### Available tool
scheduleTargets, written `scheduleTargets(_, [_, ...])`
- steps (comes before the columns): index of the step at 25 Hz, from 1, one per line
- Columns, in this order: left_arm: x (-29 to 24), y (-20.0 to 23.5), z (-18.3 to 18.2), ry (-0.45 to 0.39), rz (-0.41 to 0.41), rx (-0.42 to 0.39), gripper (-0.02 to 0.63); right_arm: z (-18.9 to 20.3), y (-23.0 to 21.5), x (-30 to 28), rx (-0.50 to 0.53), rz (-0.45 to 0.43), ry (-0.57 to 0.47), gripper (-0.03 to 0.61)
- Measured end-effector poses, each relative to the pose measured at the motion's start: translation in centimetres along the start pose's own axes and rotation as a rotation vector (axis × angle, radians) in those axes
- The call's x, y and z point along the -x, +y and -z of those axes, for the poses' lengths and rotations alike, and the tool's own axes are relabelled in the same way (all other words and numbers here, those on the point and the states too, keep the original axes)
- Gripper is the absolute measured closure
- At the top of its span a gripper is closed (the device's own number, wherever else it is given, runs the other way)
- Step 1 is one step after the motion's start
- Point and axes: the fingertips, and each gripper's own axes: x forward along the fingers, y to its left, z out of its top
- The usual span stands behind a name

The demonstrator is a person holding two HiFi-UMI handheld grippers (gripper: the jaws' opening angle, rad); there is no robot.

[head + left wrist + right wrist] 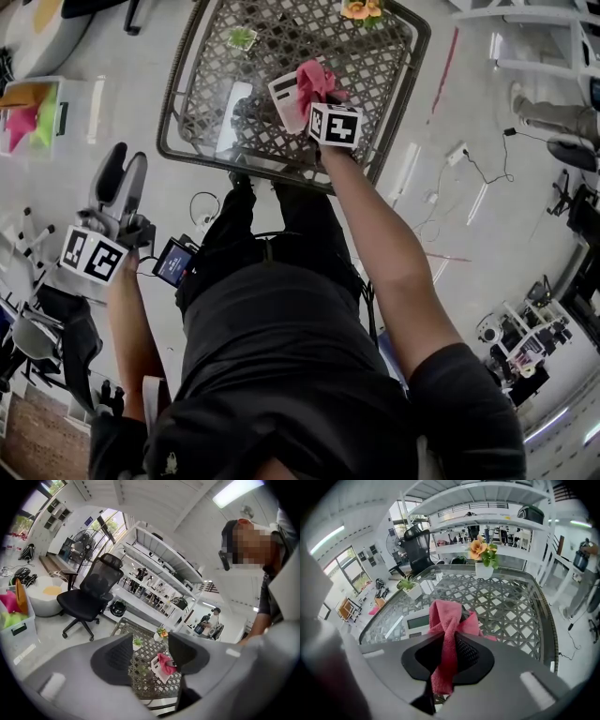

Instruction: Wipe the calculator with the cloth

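The white calculator (284, 99) lies on the lattice glass table (375, 56), its screen (418, 619) showing in the right gripper view. My right gripper (315, 94) is over it, shut on the pink cloth (446, 634). The cloth bunches between the jaws and hangs onto the calculator's right part. My left gripper (124, 174) is held off to the left over the floor, away from the table. Its jaws are open with nothing between them (151, 656). Through that gap I see the table, the calculator (158, 671) and the cloth (165, 663).
An orange flower pot (483, 557) and a small green plant (409, 585) stand at the table's far end. A black office chair (91, 595) and a clear box (33, 112) of coloured cloths are to the left. Cables and a power strip (457, 155) lie on the floor to the right.
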Motion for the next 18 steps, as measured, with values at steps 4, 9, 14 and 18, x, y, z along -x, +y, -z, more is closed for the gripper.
scheduleTargets(4, [0.6,0.3,0.0,-0.005,-0.007,0.005,0.359,0.3,1.8,-0.2,0.013,-0.027,0.01,0.535])
scheduleTargets(9, [1.4,0.7,0.1,-0.01,-0.011,0.008,0.359,0.7,4.6,-0.4,0.041,-0.077,0.027,0.535])
scheduleTargets(14, [1.6,0.9,0.2,-0.013,-0.014,0.012,0.359,1.4,7.4,-0.6,0.093,-0.135,0.046,0.535])
scheduleTargets(18, [1.8,0.8,0.1,-0.015,-0.014,0.011,0.359,1.9,9.4,-0.3,0.205,-0.172,0.064,0.535])
